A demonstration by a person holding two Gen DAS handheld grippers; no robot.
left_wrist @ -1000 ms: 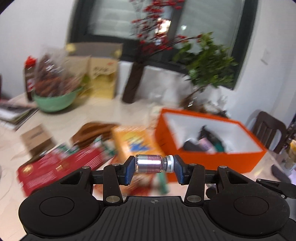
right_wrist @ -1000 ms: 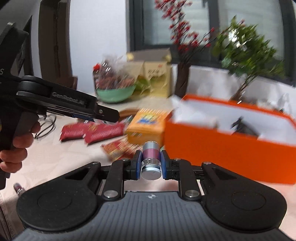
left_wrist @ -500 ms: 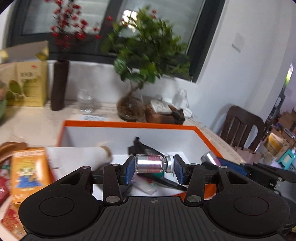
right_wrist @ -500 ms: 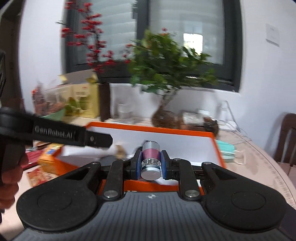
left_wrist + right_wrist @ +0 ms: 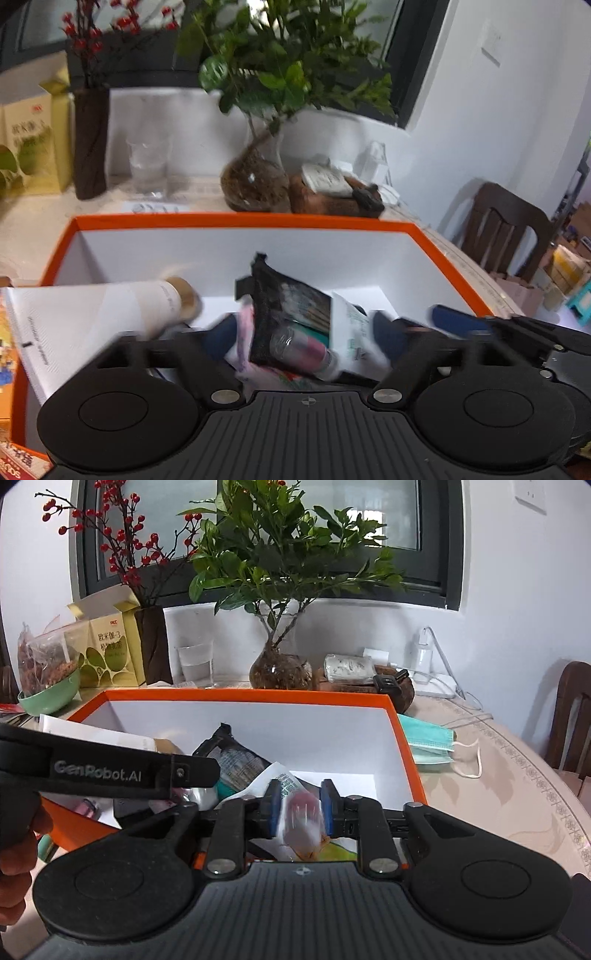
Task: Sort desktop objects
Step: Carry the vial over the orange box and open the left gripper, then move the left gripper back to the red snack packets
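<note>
A small pink-and-silver metal bottle (image 5: 301, 349) is lying, blurred, among soft packets inside the orange, white-lined cardboard box (image 5: 236, 221), between the left gripper (image 5: 306, 332)'s fingers, which have just been spreading and are released. A second cylindrical bottle (image 5: 301, 821) is smearing between the right gripper (image 5: 298, 808)'s blue-padded fingers, also just parting, above the box's near wall.

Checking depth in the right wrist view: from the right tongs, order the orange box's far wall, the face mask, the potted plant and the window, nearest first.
Seen from the right tongs:
1. Face mask, on the table right of the box.
2. Orange box's far wall, straight ahead; close to the mask, hard to call.
3. Potted plant, behind the box.
4. Window, on the back wall.
</note>
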